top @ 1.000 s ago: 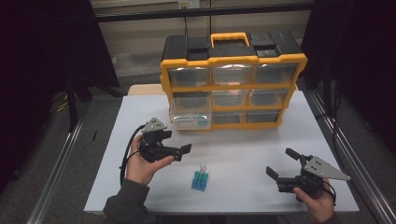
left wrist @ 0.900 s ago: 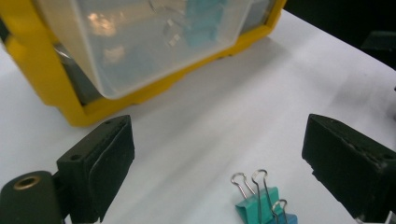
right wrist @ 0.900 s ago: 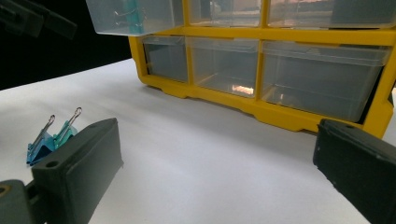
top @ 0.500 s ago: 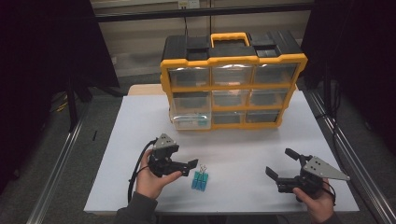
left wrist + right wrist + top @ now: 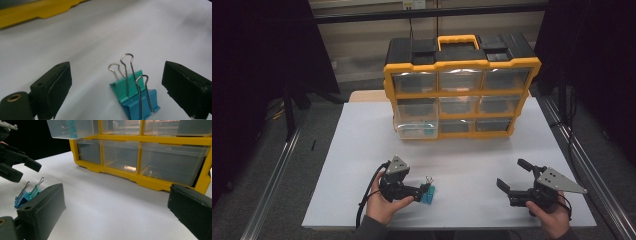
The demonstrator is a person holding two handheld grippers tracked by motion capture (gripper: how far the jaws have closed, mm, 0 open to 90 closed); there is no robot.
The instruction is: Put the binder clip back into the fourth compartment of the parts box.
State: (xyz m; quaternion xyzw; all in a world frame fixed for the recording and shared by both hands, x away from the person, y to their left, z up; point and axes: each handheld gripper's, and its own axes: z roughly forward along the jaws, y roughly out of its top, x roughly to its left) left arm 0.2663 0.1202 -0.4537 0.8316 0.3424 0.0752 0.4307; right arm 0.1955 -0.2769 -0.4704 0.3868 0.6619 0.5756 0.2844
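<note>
Left gripper (image 5: pixel 424 190): lower left of centre in the high view, jaws spread wide, nothing gripped; the clips lie between its tips.
Binder clips (image 5: pixel 132 93): a teal one and a blue one, touching, on the white table (image 5: pixel 462 150); lower middle of the left gripper view.
Right gripper (image 5: pixel 512 177): lower right of the high view, jaws apart, empty.
Drawer cabinet (image 5: pixel 462 90): yellow, upper centre; its lower-left drawer (image 5: pixel 417 129) is pulled out.

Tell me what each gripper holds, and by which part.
Nothing. The left gripper is open, its fingers either side of the binder clips without touching. The right gripper is open and empty.
</note>
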